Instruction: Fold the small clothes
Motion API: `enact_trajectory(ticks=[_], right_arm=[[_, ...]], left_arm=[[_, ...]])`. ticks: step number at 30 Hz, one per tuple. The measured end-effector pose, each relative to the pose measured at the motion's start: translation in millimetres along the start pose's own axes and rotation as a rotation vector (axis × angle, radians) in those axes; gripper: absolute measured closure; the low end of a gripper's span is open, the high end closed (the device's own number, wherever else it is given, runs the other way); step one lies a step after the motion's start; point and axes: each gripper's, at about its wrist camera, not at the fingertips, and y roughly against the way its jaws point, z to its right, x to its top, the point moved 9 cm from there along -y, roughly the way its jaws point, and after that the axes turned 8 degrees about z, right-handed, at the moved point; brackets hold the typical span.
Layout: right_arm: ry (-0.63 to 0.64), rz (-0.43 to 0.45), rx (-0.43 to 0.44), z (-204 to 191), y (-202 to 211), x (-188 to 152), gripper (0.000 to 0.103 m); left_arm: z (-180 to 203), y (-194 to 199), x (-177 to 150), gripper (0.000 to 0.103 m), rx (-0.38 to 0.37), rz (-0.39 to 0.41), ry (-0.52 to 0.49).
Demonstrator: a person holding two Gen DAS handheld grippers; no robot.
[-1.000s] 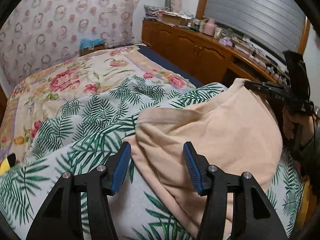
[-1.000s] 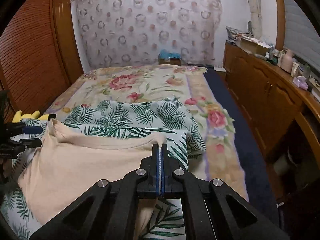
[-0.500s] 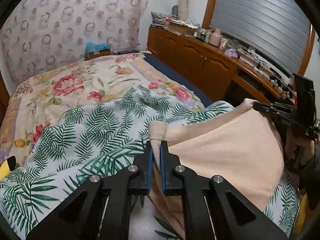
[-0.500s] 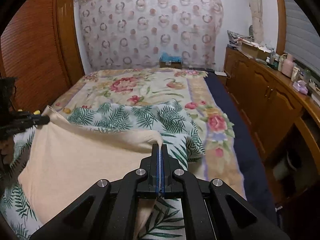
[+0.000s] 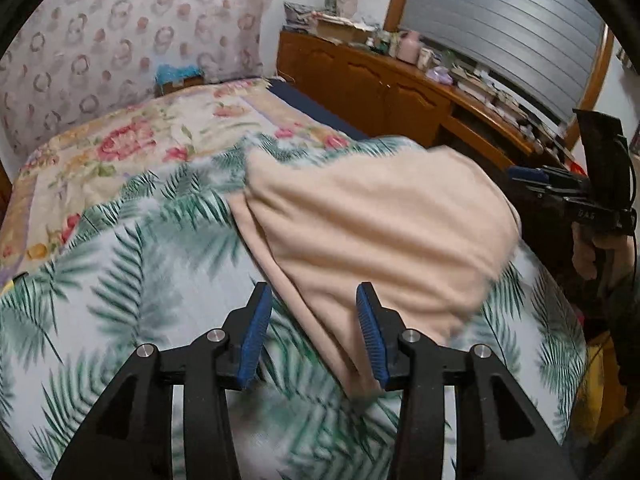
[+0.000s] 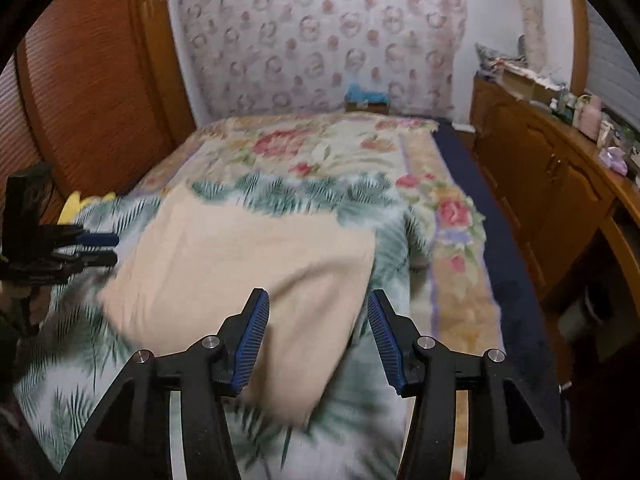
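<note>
A floral bedspread lies beside a wooden sideboard.

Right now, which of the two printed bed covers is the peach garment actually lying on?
The palm-leaf cover, white with green fronds, nearest both open grippers. The peach garment lies wholly on it; the floral cover with pink roses lies farther back, bare of clothing.

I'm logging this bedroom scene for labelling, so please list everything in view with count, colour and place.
garment: one, peach, lying folded on the palm-leaf sheet.
palm-leaf sheet: one, white and green, near end of bed.
floral blanket: one, cream with pink roses, far end of bed.
cabinet: one, brown wood, cluttered top, right of bed.
box: one, blue contents, beyond the bed.
curtain: one, ring-patterned, back wall.
yellow item: one, left bed edge, unclear what.
left tool: open, over the garment's edge.
right tool: open, over the garment's edge.
</note>
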Motion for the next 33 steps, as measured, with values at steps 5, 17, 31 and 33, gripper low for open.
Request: enact_trajectory(ticks=[5, 17, 31, 33], right_arm=[[0.025, -0.066, 0.04, -3, 11, -28, 0.05], [0.147, -0.11, 0.049, -4, -9, -36, 0.096], [0.071, -0.067, -0.011, 17, 9, -31, 0.095], [0.08, -0.045, -0.034, 19, 14, -27, 0.082]], left_arm=[[16, 5, -16, 0.058, -0.035, -0.014, 0.002], [26, 5, -27, 0.095, -0.021, -0.018, -0.031], [21, 18, -38, 0.082, 0.011, -0.014, -0.014], [16, 21, -32, 0.065, 0.034, 0.01, -0.019]])
